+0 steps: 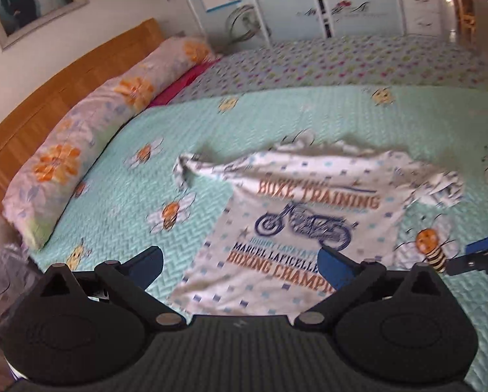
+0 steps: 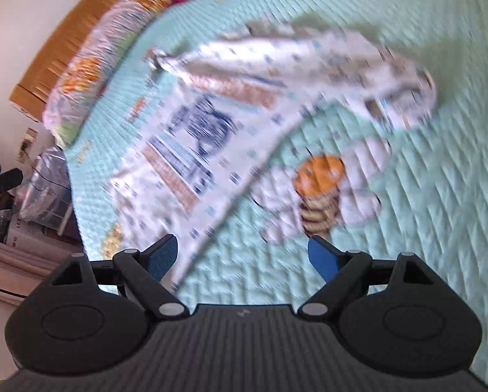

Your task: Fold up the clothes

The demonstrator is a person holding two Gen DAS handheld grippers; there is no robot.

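Left wrist view: my left gripper (image 1: pixel 240 261) is spread wide, its two blue-padded fingers (image 1: pixel 147 261) on black jointed linkages holding nothing, poised over the near hem of the T-shirt (image 1: pixel 296 228). The T-shirt is a soft white knit dotted with small blue and teal squares, lying front-up on the bedspread (image 1: pixel 276 117); its lower body is fairly flat, while the shoulders and both sleeves at the far end are bunched and wrinkled. Its print carries orange block lettering, "BOXE TRAINING" and "BOXING CHAMPI…", around a dark blue motorcycle. The bedspread is mint green, quilted in a zigzag stitch, with appliqué-like bees in white, orange and striped yellow. A long bolster pillow (image 1: pixel 80 150) in pale floral fabric lies against the wooden headboard (image 1: pixel 64 88), a smooth honey-coloured panel. My right gripper (image 1: pixel 482 254) enters at the right edge, above the bedspread just beside the T-shirt's side; whether it is spread or closed I cannot tell here. Right wrist view (motion-blurred): my right gripper (image 2: pixel 244 258) is likewise spread, fingers empty, above the quilted bedspread (image 2: pixel 423 196) beside the T-shirt's (image 2: pixel 204 137) long side edge, which runs diagonally toward the left finger. A large bee motif (image 2: pixel 319 192) sits just ahead between the fingers. The crumpled sleeve end lies farther off.
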